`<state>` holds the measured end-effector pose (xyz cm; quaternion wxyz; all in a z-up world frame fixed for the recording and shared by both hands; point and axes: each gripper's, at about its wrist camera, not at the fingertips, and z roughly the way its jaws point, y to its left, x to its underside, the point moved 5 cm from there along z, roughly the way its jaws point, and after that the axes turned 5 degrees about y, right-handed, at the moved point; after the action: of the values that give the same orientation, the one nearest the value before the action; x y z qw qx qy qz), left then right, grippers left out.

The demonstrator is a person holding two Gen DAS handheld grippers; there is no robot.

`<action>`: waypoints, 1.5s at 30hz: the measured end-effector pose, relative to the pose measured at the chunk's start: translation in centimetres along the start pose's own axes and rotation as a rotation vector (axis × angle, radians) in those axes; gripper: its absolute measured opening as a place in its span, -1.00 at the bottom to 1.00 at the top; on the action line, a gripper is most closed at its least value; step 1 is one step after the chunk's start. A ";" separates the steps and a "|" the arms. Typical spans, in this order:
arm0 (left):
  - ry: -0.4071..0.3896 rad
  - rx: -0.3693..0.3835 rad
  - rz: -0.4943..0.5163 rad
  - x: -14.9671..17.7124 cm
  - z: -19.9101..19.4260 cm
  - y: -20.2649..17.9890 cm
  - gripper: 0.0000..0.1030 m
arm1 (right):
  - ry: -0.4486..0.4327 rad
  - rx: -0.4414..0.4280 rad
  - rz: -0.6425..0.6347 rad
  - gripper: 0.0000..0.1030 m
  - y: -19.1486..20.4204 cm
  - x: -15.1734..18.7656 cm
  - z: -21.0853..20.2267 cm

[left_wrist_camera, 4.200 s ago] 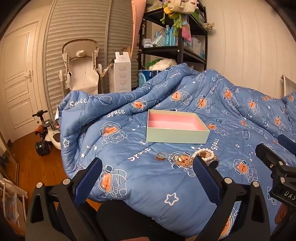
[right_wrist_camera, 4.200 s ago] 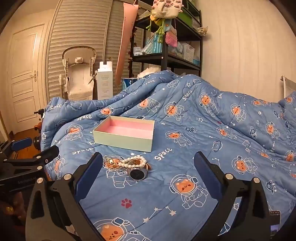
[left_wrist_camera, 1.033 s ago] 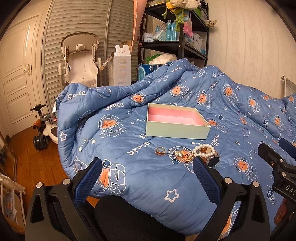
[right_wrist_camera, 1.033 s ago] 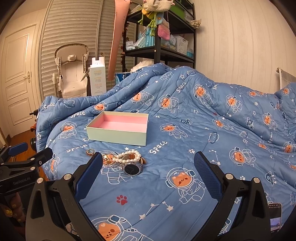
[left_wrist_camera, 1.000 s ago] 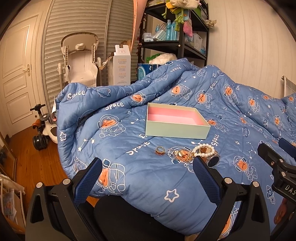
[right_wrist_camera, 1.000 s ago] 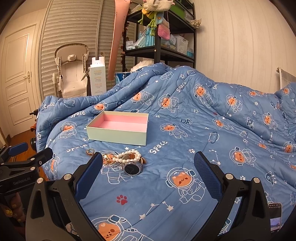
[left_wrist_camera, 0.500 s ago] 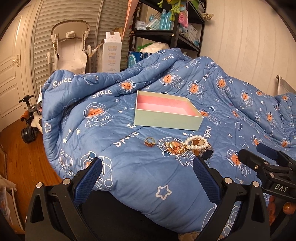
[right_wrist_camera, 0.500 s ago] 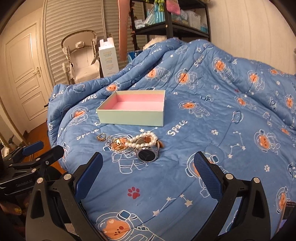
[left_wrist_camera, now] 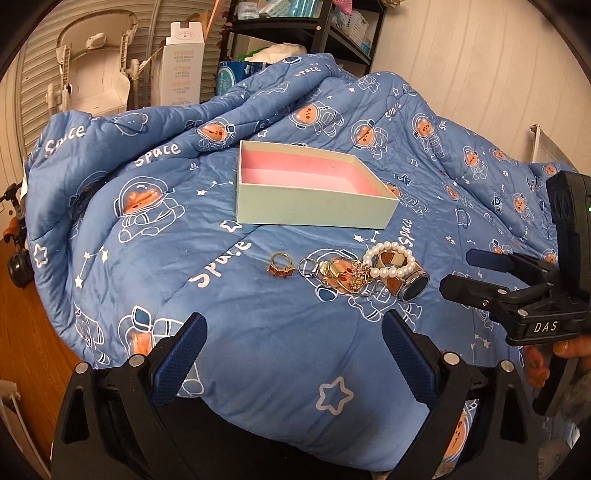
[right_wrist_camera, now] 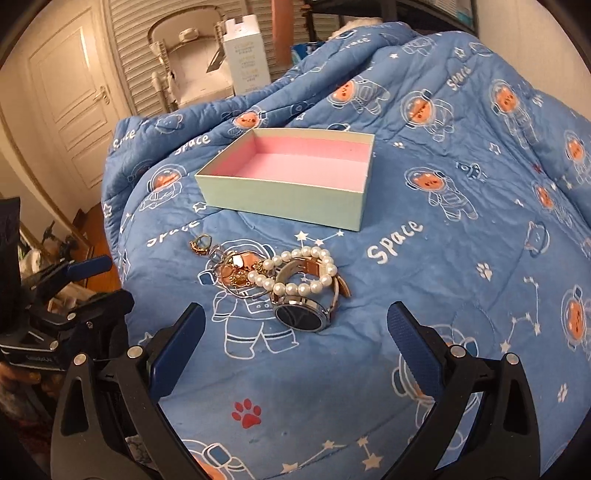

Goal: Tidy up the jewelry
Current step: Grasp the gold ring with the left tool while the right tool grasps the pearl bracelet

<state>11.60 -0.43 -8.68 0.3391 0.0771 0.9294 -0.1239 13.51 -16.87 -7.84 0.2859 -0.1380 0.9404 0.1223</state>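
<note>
Jewelry heap on the quilt (right_wrist_camera: 443, 258), at 6 o'clock of the open box (right_wrist_camera: 284, 199): wristwatch (right_wrist_camera: 301, 315) rigid and slippery, best pinched across its case; pearl bracelet (right_wrist_camera: 295, 271) limp, snag-prone. Left gripper (left_wrist_camera: 291, 354) narrowing slightly, right gripper (right_wrist_camera: 291, 343) spread; both empty.

Black gripper (left_wrist_camera: 291, 354), blue ribbed pads (left_wrist_camera: 404, 354)

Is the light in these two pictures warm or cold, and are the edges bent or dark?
Left wrist view: warm yellowish room light, black vignette at the corners, the black metal shelf leaning from fisheye bending. Right wrist view: the same warm tint, the white panelled door curved, the round dark-faced wristwatch sharp, with small bright glints on its metal rim.
</note>
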 end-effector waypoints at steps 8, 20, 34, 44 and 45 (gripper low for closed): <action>0.048 0.029 -0.016 -2.1 2.3 1.7 0.09 | 0.027 -0.014 -0.017 0.58 -0.9 -2.8 1.7; 0.120 0.041 0.018 -4.4 6.0 2.3 -0.43 | 0.132 -0.028 -0.017 0.03 -2.6 -3.7 5.2; 0.218 0.075 0.033 -4.7 8.9 2.2 -0.57 | 0.182 -0.022 -0.024 -0.60 -3.0 -4.0 6.6; 0.235 0.097 0.023 -4.6 9.3 1.5 -0.70 | 0.175 -0.030 -0.020 -0.80 -2.9 -3.9 6.4; 0.230 0.099 0.019 -4.5 9.1 1.6 -0.70 | 0.171 -0.031 -0.019 -0.80 -2.9 -3.9 6.3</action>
<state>20.97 -1.78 -12.74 0.2274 0.1161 0.9541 -0.1566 20.70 -16.89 -11.12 0.2037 -0.1612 0.9580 0.1217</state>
